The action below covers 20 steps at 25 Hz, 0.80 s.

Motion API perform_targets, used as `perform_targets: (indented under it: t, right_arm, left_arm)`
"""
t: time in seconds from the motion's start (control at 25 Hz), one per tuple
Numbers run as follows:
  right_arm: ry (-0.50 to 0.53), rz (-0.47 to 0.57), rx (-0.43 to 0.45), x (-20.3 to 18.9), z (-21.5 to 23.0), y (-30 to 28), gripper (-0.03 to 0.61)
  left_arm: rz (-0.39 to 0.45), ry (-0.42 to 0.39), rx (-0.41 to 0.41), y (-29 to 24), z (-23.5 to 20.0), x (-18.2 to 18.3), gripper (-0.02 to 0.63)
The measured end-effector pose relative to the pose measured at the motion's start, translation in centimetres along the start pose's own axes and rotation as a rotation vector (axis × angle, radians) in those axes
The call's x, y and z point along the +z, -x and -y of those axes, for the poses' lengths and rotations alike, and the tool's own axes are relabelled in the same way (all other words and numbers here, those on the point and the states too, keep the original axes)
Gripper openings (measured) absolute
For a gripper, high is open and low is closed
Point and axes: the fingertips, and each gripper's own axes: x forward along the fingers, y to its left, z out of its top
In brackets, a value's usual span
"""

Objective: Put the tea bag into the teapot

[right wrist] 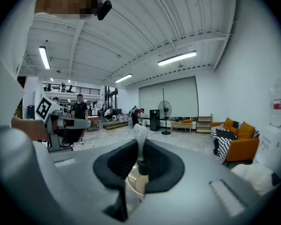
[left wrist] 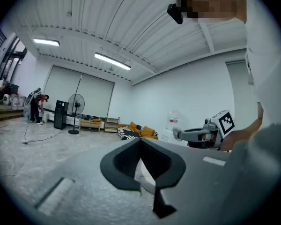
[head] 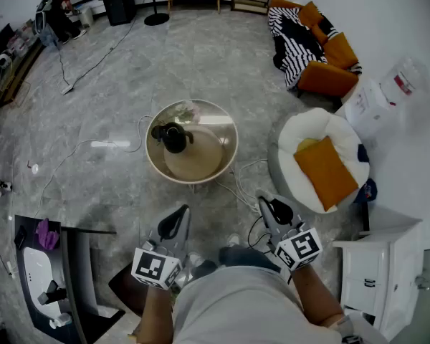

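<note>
A black teapot [head: 172,137] stands on the left part of a small round table [head: 229,160] on the floor ahead of me. Behind it lies a small pale crinkled thing [head: 186,111], too small to name. Both grippers are held close to my body, well short of the table. The left gripper [head: 175,221] has its tips together with nothing between them. The right gripper [head: 271,206] has its jaws a narrow slit apart and empty. Through that slit I see the teapot [right wrist: 141,167] and the pale thing [right wrist: 139,132] far off. Each gripper also shows in the other's view: right gripper [left wrist: 176,134], left gripper [right wrist: 88,122].
A white round chair with an orange cushion [head: 322,160] stands right of the table. An orange sofa with a striped blanket [head: 308,41] is further back. A white cabinet [head: 376,264] is at my right, a dark stand [head: 50,264] at my left. Cables [head: 236,185] run across the floor.
</note>
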Motion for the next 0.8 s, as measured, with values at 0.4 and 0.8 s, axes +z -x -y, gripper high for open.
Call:
perform_targets:
  t: [0.4,0.8]
  right_arm:
    - [-0.026,0.030,-0.003,-0.2,5.6,1.8,0.043]
    - [-0.089,0.051,0.012,-1.8,13.3,2.6,0.043]
  left_arm:
    - [-0.043,-0.014,-0.029,-5.6,4.0,-0.9,0.007]
    - [-0.088,-0.023,-0.014,-11.6,7.4,-1.8,0.007]
